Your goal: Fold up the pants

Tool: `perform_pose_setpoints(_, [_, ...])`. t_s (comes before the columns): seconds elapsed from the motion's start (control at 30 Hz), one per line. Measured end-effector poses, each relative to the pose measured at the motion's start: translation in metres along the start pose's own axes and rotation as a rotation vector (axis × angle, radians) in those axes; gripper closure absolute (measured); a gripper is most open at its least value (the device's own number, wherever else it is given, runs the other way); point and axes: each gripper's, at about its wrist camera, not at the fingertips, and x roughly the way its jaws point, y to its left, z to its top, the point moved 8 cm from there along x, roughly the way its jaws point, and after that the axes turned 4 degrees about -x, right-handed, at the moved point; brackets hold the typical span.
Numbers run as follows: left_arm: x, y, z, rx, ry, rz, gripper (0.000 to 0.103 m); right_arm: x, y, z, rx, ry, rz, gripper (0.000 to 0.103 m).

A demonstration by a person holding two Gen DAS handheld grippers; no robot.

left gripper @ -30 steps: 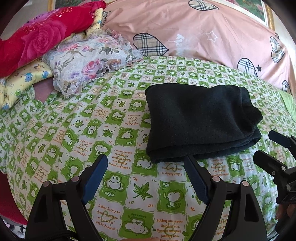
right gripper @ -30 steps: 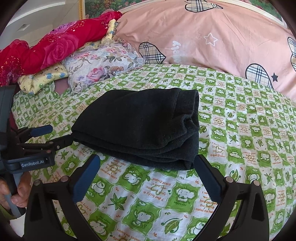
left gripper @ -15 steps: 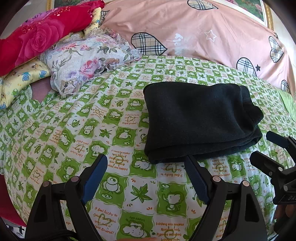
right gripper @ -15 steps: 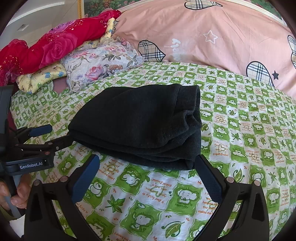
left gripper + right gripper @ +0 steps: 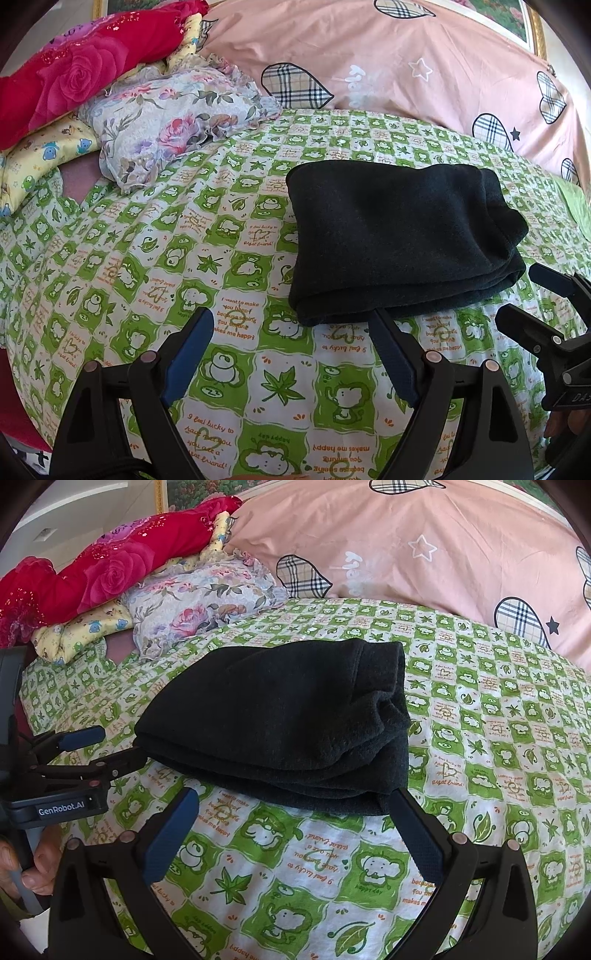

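The black pants [image 5: 399, 236] lie folded into a thick rectangular stack on the green-and-white checked bedsheet [image 5: 207, 266]; they also show in the right wrist view [image 5: 288, 723]. My left gripper [image 5: 291, 325] is open and empty, just in front of the stack's near left corner. My right gripper [image 5: 291, 801] is open and empty, just in front of the stack's near right corner. Each gripper shows in the other's view, the right one [image 5: 524, 295] and the left one [image 5: 107, 749], both with jaws apart beside the stack.
A floral pillow [image 5: 173, 122], a yellow cartoon pillow [image 5: 44, 155] and a red rose blanket [image 5: 74, 74] are piled at the back left. A pink quilt with plaid hearts [image 5: 406, 66] lies along the back. The sheet [image 5: 498, 738] extends right of the pants.
Both grippers have drifted slightly, so the stack sits a little higher in the views. The pants have not moved and both grippers stay open.
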Motion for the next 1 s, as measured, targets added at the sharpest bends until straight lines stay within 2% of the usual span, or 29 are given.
perform_pose_setpoints(1.0, [-0.0084,-0.0043,0.0013,0.006,-0.028,-0.004,0.014,-0.0056,0.0014,0.0042,0.018,-0.029,-0.007,0.001])
